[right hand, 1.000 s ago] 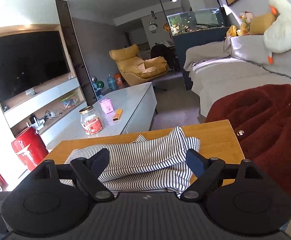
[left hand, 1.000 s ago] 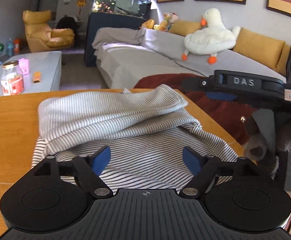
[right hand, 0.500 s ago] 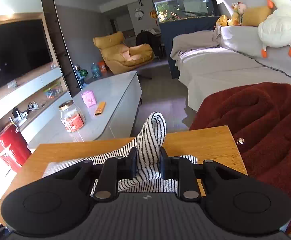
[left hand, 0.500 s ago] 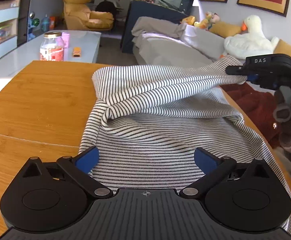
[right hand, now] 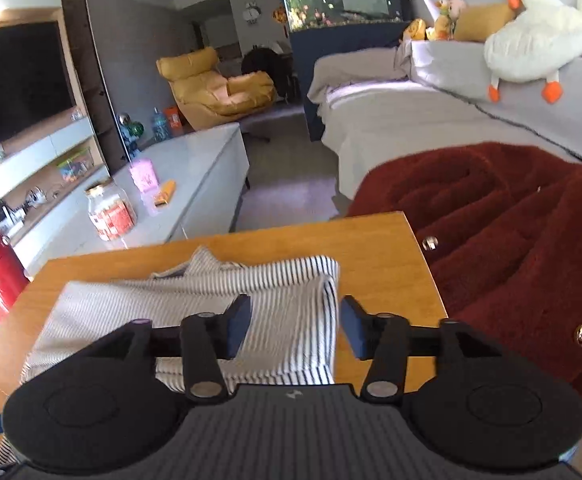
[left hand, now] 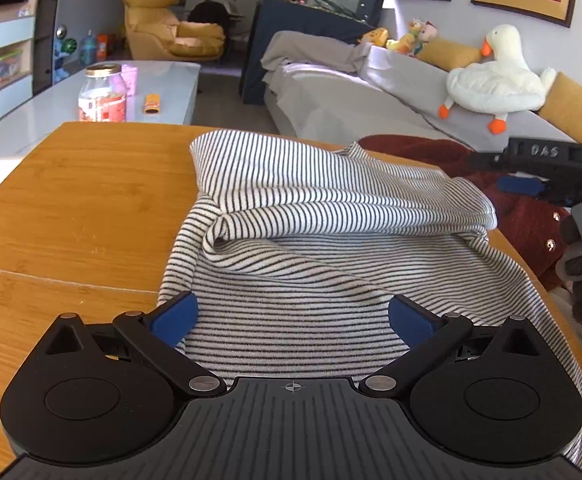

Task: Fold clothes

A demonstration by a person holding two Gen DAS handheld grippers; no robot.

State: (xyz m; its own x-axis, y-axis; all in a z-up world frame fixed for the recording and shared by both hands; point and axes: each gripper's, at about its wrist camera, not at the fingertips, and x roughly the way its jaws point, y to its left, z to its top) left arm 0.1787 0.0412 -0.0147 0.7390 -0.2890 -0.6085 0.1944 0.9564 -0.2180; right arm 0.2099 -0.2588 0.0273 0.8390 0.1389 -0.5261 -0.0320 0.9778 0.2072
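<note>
Black-and-white striped knit garment (left hand: 331, 248) lies on the orange-brown wooden table (left hand: 71, 200), toward its right-hand edge. One layer is doubled over across the far half, leaving a rounded, slack fold; the near hem spreads flat under the left gripper (left hand: 293, 316).

Left gripper: jaws wide apart, blue pads either side of the near hem, holding nothing. Right gripper (right hand: 295, 324): jaws partly open, hovering over the folded corner at the table's right side, nothing clamped between them.

Assessment: the fold in hand appears laid but not tidy. To finish it well, the upper layer should be squared to the lower edge and the bulge pressed flat before any further fold. Any new grasp should take both layers at a corner, low and close to the wood, so the cloth does not drag.

Dark red fleece garment (right hand: 511, 240) lies just beyond the table's right edge, apart from the work.
</note>
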